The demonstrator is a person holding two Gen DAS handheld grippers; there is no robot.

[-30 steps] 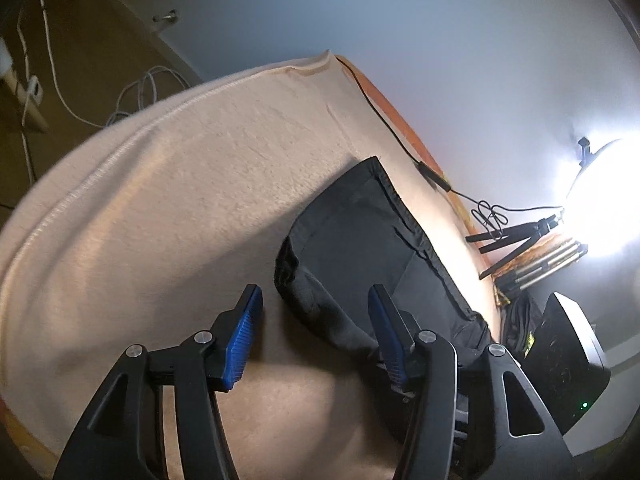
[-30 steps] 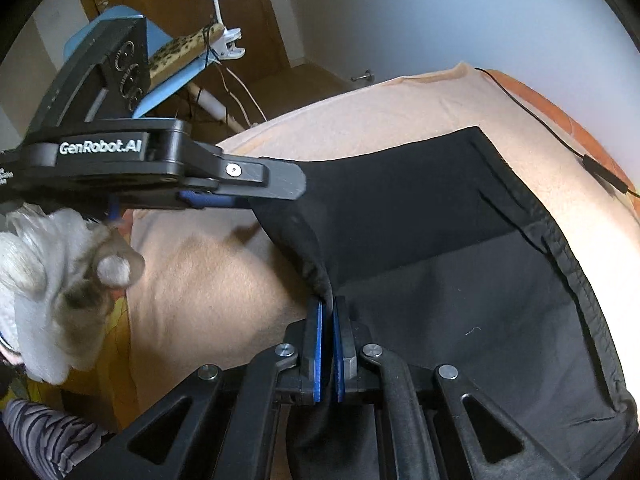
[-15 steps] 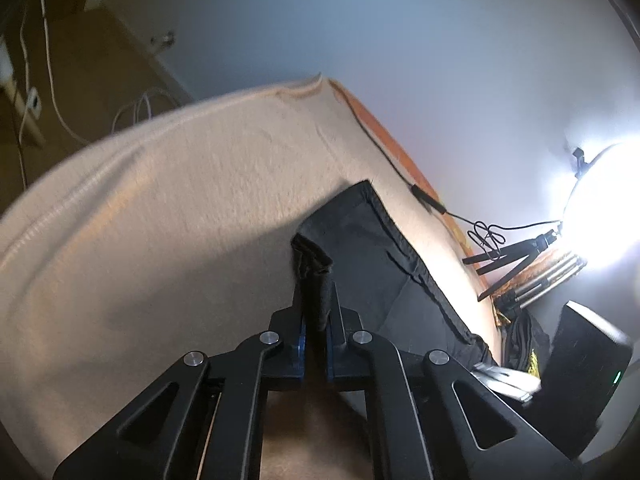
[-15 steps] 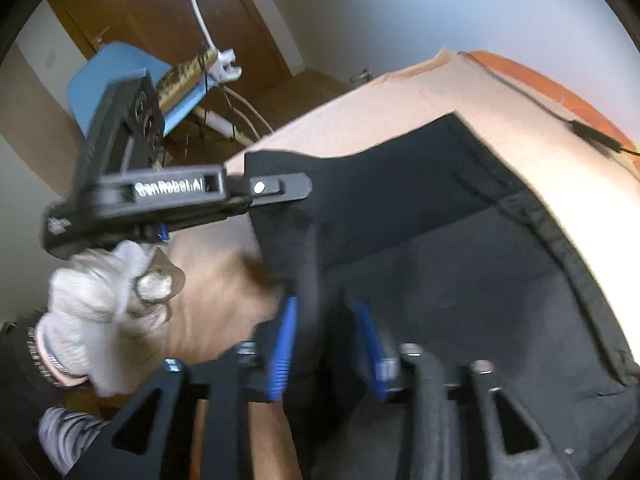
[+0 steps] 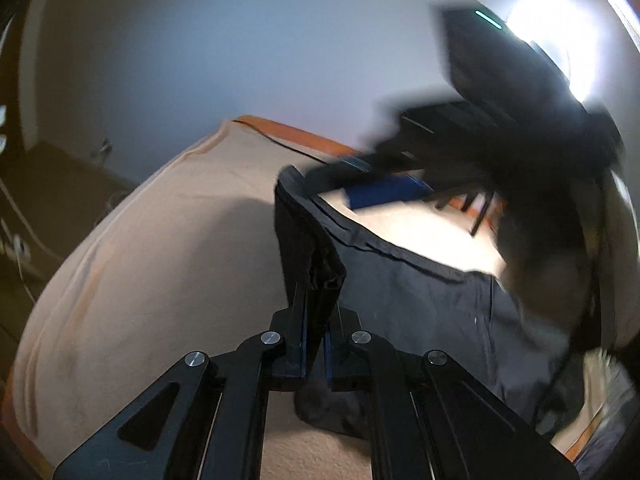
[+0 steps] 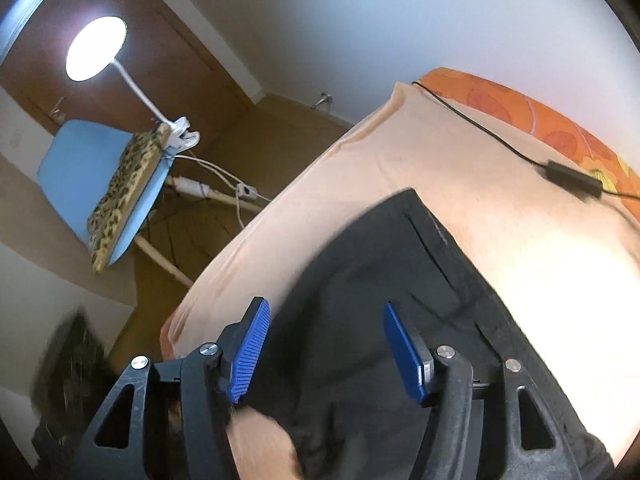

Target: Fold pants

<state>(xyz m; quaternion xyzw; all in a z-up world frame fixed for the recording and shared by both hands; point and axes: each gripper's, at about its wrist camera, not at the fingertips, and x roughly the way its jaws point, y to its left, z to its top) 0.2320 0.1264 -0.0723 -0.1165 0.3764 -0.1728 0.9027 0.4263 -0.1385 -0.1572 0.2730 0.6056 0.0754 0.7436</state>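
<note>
Left gripper pinching pants, right gripper released.
Left gripper [image 5: 314,330]: fingers pressed together on a bunched fold of the black pants [image 5: 400,292], lifted above the beige blanket [image 5: 160,264] on the bed. Right gripper [image 6: 326,350]: fingers spread apart, empty, pants beneath them on the blanket.

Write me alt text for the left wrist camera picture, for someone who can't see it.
The left gripper is shut on a raised fold of black pants, which trail over a beige blanket. The blurred right gripper, blue pads apart, sits beyond the pants near a bright lamp.
</note>
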